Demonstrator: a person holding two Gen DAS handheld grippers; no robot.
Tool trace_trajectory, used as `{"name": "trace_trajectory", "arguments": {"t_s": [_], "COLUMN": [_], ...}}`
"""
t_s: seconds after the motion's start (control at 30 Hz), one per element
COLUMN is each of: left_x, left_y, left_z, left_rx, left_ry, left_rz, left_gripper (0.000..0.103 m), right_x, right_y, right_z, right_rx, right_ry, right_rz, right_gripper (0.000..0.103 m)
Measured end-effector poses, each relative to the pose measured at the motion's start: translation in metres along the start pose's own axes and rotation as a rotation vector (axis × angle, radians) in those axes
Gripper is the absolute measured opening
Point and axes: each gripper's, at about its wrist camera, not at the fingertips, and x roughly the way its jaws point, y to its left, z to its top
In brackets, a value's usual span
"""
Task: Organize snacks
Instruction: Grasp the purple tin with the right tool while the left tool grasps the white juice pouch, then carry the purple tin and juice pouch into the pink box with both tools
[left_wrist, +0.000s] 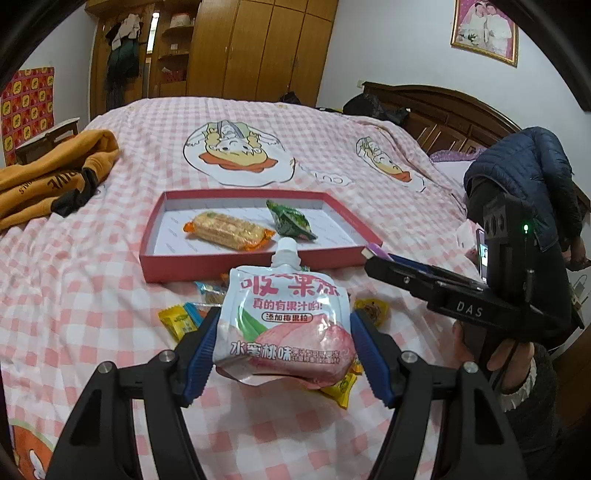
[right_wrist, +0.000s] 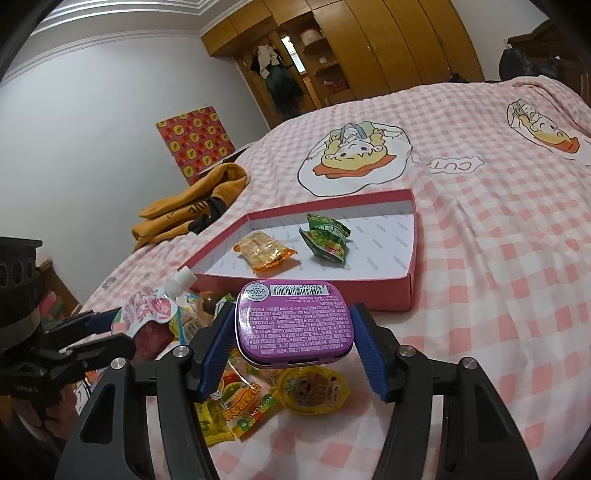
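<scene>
My left gripper (left_wrist: 282, 338) is shut on a peach jelly pouch (left_wrist: 284, 321) with a white spout, held above the bed short of the red box (left_wrist: 192, 264). My right gripper (right_wrist: 293, 332) is shut on a purple candy tin (right_wrist: 293, 323), label side up, also short of the red box (right_wrist: 373, 291). Inside the box lie an orange wafer pack (left_wrist: 229, 230) (right_wrist: 264, 251) and a green snack packet (left_wrist: 290, 219) (right_wrist: 327, 238). Loose snacks (right_wrist: 258, 402) lie on the cover under both grippers. The right gripper (left_wrist: 384, 260) shows at the right of the left wrist view.
The pink checked bed cover (left_wrist: 110, 258) spreads all around. An orange hoodie (left_wrist: 48, 181) lies at the far left of the bed. A person's dark sleeve and hand (left_wrist: 517, 354) hold the right gripper. A wooden wardrobe (left_wrist: 258, 48) and headboard (left_wrist: 443, 118) stand beyond.
</scene>
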Motion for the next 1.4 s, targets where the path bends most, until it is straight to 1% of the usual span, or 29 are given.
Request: {"name": "trace_trajectory", "arguments": {"t_s": [0.37, 0.73, 1.1, 1.4], "left_x": [-0.010, -0.013, -0.004, 0.006], "left_y": [0.007, 0.019, 0.030, 0.043], "left_z": [0.013, 0.026, 0.044, 0.056], "left_rx": [0.004, -0.001, 0.007, -0.005], "left_ry": [-0.043, -0.078, -0.106, -0.122], "left_rz": [0.028, 0.054, 0.076, 0.093], "left_gripper": [0.072, 0.072, 0.072, 0.072], "right_x": [-0.007, -0.010, -0.005, 0.001], "right_y": [0.004, 0.010, 0.016, 0.014], "right_z": [0.009, 0.026, 0.040, 0.052], "right_rx": [-0.013, -0.033, -0.059, -0.054], "right_ry": [-0.021, -0.044, -0.058, -0.073], "right_rz": [-0.005, -0.020, -0.022, -0.023], "right_gripper": [0.063, 0.063, 0.063, 0.063]}}
